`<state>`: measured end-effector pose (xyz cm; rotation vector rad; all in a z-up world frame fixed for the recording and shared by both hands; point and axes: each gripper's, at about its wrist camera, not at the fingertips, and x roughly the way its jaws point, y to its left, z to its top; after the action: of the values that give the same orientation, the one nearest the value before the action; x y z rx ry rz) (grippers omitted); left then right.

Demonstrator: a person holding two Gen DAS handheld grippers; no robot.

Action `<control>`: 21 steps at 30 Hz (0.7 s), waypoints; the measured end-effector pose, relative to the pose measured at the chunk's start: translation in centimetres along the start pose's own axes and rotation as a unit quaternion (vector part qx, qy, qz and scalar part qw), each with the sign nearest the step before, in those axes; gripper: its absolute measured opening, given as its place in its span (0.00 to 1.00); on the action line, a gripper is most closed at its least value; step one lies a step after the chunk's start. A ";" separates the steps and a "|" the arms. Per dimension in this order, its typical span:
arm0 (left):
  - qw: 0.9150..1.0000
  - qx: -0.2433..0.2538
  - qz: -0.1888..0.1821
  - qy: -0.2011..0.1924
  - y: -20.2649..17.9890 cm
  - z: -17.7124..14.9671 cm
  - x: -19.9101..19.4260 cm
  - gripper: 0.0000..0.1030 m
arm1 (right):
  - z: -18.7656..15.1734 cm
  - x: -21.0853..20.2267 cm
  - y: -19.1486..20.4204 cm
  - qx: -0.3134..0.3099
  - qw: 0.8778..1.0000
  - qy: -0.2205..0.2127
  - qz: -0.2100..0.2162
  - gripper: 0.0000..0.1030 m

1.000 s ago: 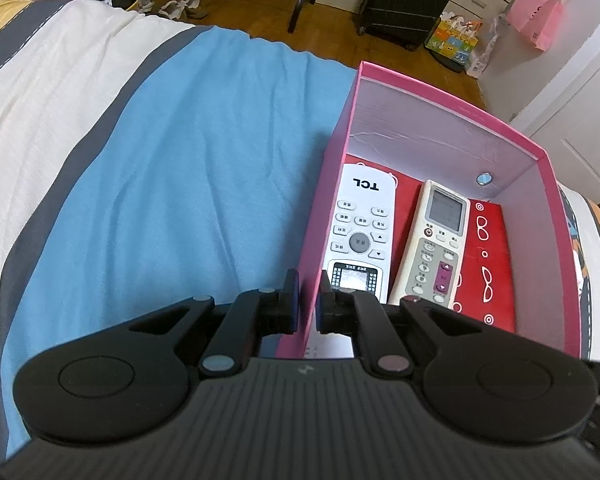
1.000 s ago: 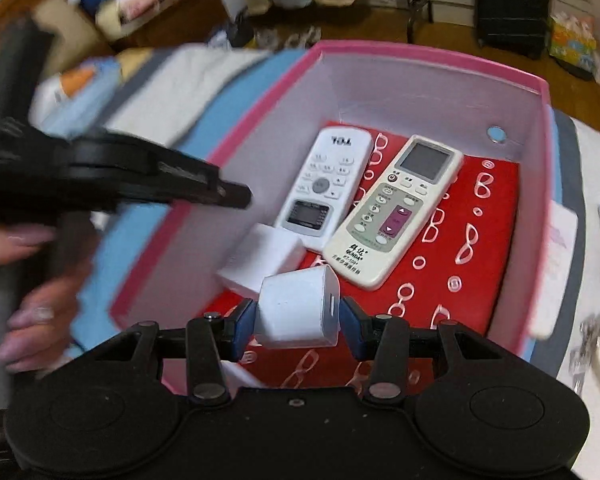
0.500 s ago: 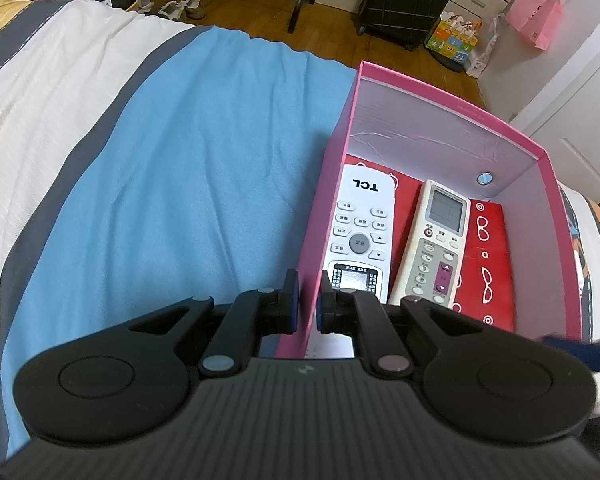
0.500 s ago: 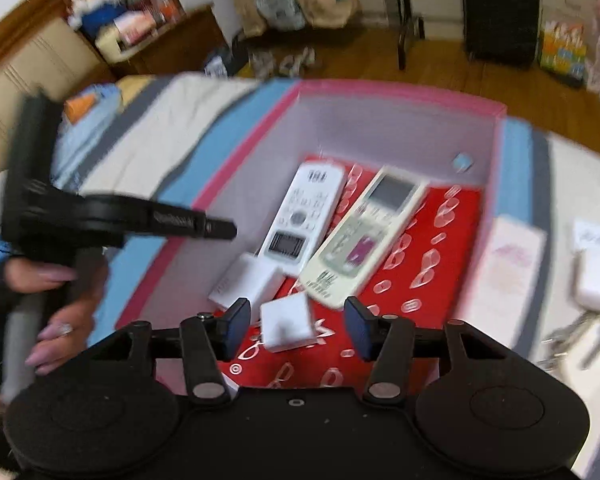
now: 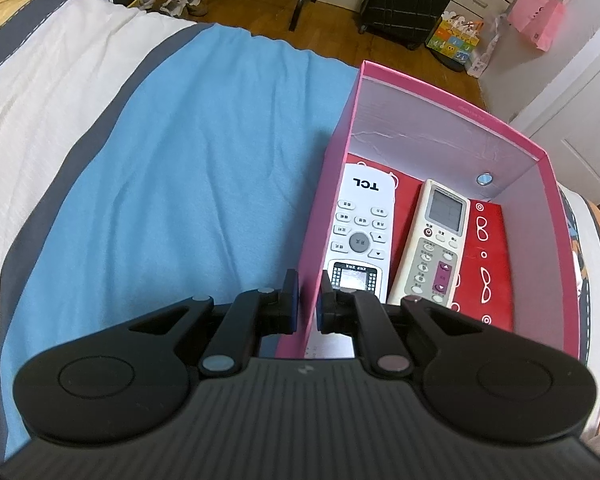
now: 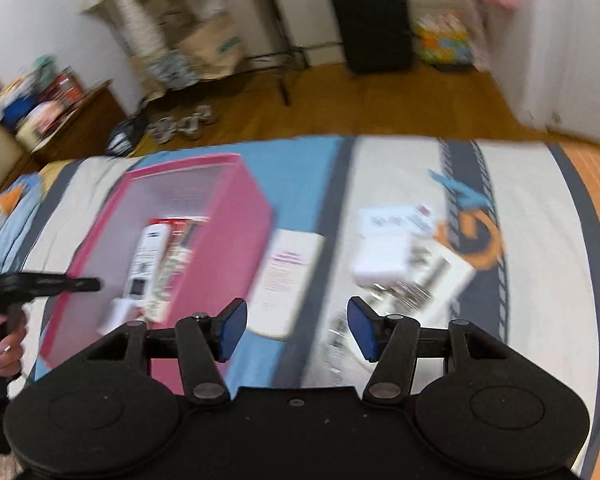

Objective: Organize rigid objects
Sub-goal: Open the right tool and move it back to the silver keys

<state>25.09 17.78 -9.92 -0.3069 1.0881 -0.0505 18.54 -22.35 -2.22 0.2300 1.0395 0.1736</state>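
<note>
A pink box [image 5: 440, 104] stands on the bed and holds a white TCL remote [image 5: 360, 232] and a cream remote [image 5: 436, 244] on a red liner. My left gripper [image 5: 306, 304] is shut on the box's near left wall. The right wrist view is blurred. In it my right gripper [image 6: 296, 330] is open and empty above the bed, right of the pink box [image 6: 228, 216]. A white cube [image 6: 118, 312] lies inside the box near the remotes. A white card [image 6: 286, 280], a white charger block [image 6: 384, 256] and keys [image 6: 396, 292] lie on the bed.
The bed has a blue, grey and white striped cover [image 5: 180, 160]. A black suitcase [image 5: 412, 0], a rack and shoes stand on the wooden floor beyond. A pink bag [image 5: 540, 16] hangs at the far right.
My right gripper opened and dropped the white cube into the box, then lifted and swung right over the bed. My left gripper stayed clamped on the box wall.
</note>
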 end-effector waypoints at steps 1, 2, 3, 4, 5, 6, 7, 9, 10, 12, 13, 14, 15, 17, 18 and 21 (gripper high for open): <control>1.000 0.000 0.001 0.001 0.0 0.0 0.1 0.08 | -0.2 0.6 -1.0 0.016 1.000 0.005 -0.009 0.59; 1.000 0.002 0.003 0.002 -0.1 0.0 0.1 0.08 | -0.5 1.4 -1.9 0.029 0.999 0.010 -0.015 0.59; 1.000 0.004 0.006 0.003 -0.1 0.0 0.2 0.08 | -0.8 2.2 -2.8 0.039 0.999 0.014 -0.021 0.59; 1.000 0.004 0.008 0.004 -0.2 0.0 0.3 0.08 | -1.1 3.0 -3.5 0.042 0.998 0.016 -0.033 0.59; 1.000 0.004 0.008 0.006 -0.2 -0.1 0.4 0.08 | -1.5 3.6 -4.1 0.044 0.998 0.015 -0.048 0.59; 1.000 0.003 0.008 0.007 -0.1 -0.1 0.4 0.08 | -1.9 4.2 -4.6 0.048 0.997 0.016 -0.060 0.59; 1.000 0.002 0.007 0.007 -0.1 -0.1 0.4 0.08 | -2.2 4.5 -5.2 0.054 0.996 0.015 -0.065 0.59; 1.000 -0.001 0.005 0.007 -0.1 0.0 0.5 0.08 | -2.2 5.1 -6.1 0.071 0.996 0.003 -0.060 0.59; 1.000 -0.001 0.005 0.007 -0.1 0.1 0.5 0.08 | -1.8 5.2 -6.5 0.076 0.995 -0.001 -0.057 0.59; 1.000 -0.001 0.006 0.008 -0.1 0.1 0.6 0.08 | -1.4 5.4 -6.7 0.082 0.995 -0.017 -0.050 0.59; 1.000 -0.001 0.006 0.009 -0.1 0.1 0.7 0.08 | -1.2 5.6 -6.6 0.079 0.996 -0.024 -0.047 0.59; 1.000 0.000 0.006 0.009 -0.1 0.1 0.7 0.08 | -1.1 5.9 -6.3 0.070 0.996 -0.030 -0.046 0.59; 1.000 0.001 0.007 0.009 -0.1 0.0 0.8 0.08 | -1.0 6.4 -5.7 0.048 0.997 -0.038 -0.051 0.59; 1.000 0.002 0.007 0.010 -0.1 0.0 0.8 0.08 | -1.1 7.0 -4.4 0.001 0.996 -0.049 -0.070 0.59; 1.000 0.002 0.007 0.009 -0.1 0.0 0.8 0.08 | -1.3 7.6 -3.7 -0.025 0.995 -0.053 -0.083 0.59; 1.000 0.000 0.005 0.010 -0.1 0.0 0.9 0.08 | -1.8 8.8 -2.8 -0.066 0.990 -0.056 -0.113 0.59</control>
<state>25.51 17.54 -10.66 -0.3017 1.1097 -0.0455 21.47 -22.65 -11.17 0.0001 0.9297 0.0233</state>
